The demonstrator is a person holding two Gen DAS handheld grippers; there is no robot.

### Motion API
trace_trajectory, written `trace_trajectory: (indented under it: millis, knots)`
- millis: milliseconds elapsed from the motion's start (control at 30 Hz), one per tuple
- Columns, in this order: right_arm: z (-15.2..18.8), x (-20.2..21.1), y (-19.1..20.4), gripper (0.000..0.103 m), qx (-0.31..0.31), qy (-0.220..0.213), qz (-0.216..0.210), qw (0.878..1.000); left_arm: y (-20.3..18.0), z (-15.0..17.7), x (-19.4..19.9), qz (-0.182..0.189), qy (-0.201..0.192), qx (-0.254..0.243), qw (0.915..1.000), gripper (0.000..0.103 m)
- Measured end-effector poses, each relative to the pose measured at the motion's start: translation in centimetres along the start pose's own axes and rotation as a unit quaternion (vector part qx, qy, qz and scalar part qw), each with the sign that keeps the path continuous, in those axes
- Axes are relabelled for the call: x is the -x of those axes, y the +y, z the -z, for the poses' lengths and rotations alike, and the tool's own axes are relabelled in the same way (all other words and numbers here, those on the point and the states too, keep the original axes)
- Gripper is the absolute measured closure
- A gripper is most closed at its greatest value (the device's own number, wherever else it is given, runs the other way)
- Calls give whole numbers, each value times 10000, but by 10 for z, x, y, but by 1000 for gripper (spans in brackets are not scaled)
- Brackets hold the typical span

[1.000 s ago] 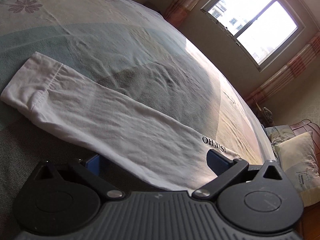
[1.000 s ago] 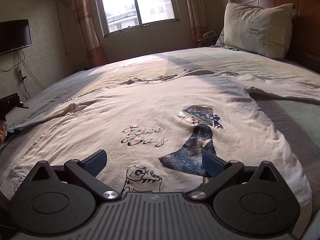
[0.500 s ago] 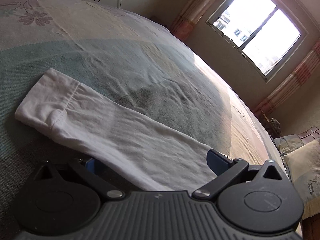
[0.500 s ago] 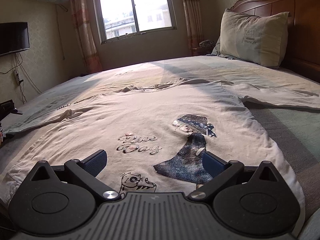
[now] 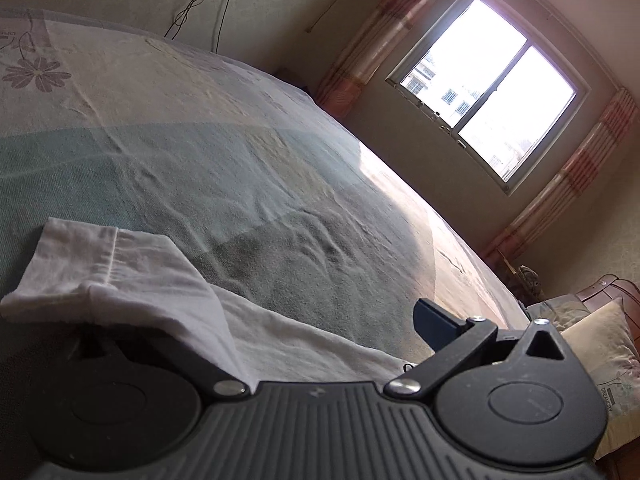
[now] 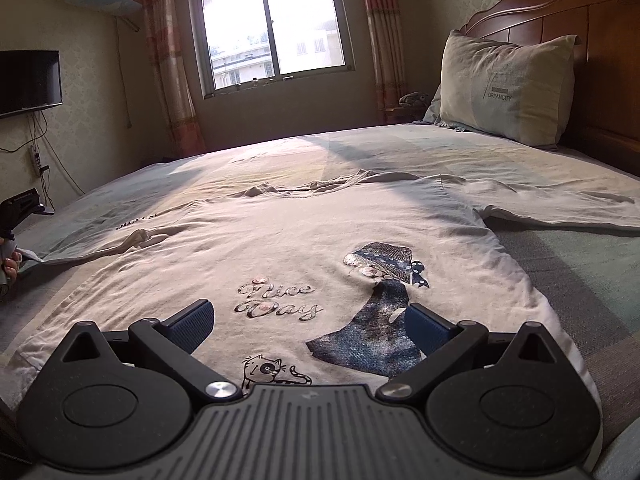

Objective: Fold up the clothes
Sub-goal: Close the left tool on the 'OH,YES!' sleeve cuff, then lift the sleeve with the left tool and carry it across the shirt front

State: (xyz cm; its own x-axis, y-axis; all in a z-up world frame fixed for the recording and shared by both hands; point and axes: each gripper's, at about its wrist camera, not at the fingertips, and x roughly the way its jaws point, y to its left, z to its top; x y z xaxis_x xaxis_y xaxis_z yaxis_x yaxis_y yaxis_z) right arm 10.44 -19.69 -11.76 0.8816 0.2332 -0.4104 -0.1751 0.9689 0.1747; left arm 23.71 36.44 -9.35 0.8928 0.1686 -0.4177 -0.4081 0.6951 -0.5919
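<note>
A white long-sleeved shirt (image 6: 320,240) with a girl-and-cat print and "Nice Day" lettering lies flat, front up, on the bed. Over its bottom hem my right gripper (image 6: 310,322) hovers open with nothing between its fingers. The shirt's left sleeve (image 6: 100,236) runs out to the left gripper (image 6: 24,204), which a hand (image 6: 10,264) holds at the frame edge. In the left wrist view the sleeve cuff (image 5: 80,264) lies across my left gripper (image 5: 308,332). The cloth drapes over and hides the left finger. The jaws stand wide open. The right sleeve (image 6: 560,204) stretches toward the headboard.
A pale green and beige bedsheet (image 5: 240,168) covers the bed. A pillow (image 6: 508,88) leans on the wooden headboard (image 6: 580,8) at the right. The window (image 6: 272,24) is at the far wall, and a TV (image 6: 28,80) hangs on the left wall.
My left gripper has slid along the sleeve to its cuff, and the cloth now covers the left finger. The right gripper has barely shifted over the hem.
</note>
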Motion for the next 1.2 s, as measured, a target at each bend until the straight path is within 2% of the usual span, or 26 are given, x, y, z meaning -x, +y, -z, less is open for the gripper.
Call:
trace_trajectory:
  millis: [233, 367, 667, 867, 933, 1200]
  knots:
    - [-1, 3, 8, 0, 196, -11, -217, 9996, -35, -8, 5, 454, 120, -175, 9987, 1]
    - [-1, 4, 12, 0, 305, 69, -504, 9982, -64, -13, 8, 624, 249, -276, 9974, 1]
    - [-23, -20, 29, 0, 874, 661, -1042, 9885, -113, -13, 8, 790, 487, -261, 9953, 1]
    - [-37, -36, 41, 0, 1251, 1053, -1395, 9766, -147, -12, 8, 836, 632, -501, 9932, 1]
    - [-31, -36, 39, 0, 1403, 1243, -1459, 9714, -160, -12, 8, 858, 676, -538, 9926, 1]
    - [-43, -22, 33, 0, 1160, 1453, -1540, 9704, -211, -1, 5, 1077, 753, -692, 9889, 1]
